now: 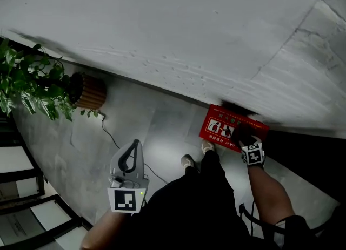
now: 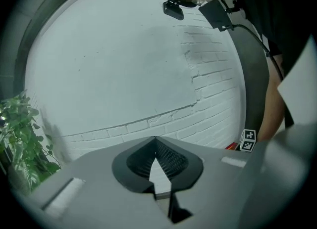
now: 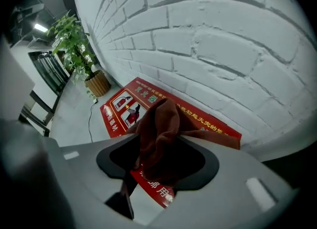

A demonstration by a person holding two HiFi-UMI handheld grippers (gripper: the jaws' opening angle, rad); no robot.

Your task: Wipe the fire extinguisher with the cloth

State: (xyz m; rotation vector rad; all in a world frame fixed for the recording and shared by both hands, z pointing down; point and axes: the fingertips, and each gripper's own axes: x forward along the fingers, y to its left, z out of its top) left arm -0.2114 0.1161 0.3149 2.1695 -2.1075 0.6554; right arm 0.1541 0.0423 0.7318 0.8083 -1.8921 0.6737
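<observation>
Nearest, the left gripper (image 2: 156, 141): jaws closed together, empty, aimed at the brick wall (image 2: 124, 74). Next, the right gripper (image 3: 158, 146): jaws spread wide and pointing down, with the dark red cloth (image 3: 161, 121) bunched loosely between them, apparently unpinched. Beneath it is a red box (image 3: 119, 112) on the floor (image 1: 146, 125) at the wall's foot. The fire extinguisher is unseen, only pictured on the lid, so presumably inside. Farthest, a potted plant (image 1: 32, 81). Progress, as judged: no wiping begun, and the extinguisher is yet to be exposed.
</observation>
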